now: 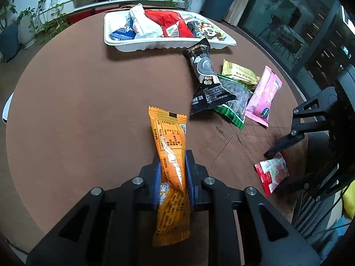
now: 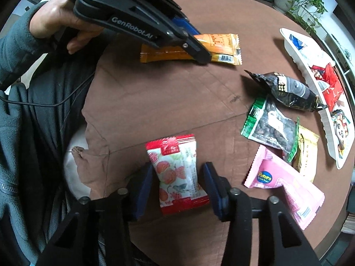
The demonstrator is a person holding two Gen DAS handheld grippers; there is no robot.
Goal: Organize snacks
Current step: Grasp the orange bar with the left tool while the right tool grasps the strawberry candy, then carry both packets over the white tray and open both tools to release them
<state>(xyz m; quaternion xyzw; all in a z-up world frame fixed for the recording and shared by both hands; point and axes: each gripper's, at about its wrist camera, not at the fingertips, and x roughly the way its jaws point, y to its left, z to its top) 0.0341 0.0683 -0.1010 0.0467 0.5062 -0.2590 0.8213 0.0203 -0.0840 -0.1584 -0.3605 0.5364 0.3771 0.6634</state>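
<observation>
The left gripper (image 1: 172, 175) is clamping the orange packet (image 1: 170, 155), well short of the white tray (image 1: 155, 44); pinched near mid-length, it may twist loose. The right gripper (image 2: 177, 184), jaws apart, is straddling the red strawberry packet (image 2: 177, 173) on the tabletop (image 2: 155, 102), farther from the tray, and closing could crush it.

Snacks (image 1: 159, 25) in tray (image 1: 168, 45)

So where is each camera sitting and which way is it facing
Left wrist: on the left gripper, facing the white tray; its fingers pinch the orange packet.
Right wrist: on the right gripper, facing across the table; open fingers straddle the strawberry packet; the person's hand shows.
Shared: both packets and both grippers.
</observation>
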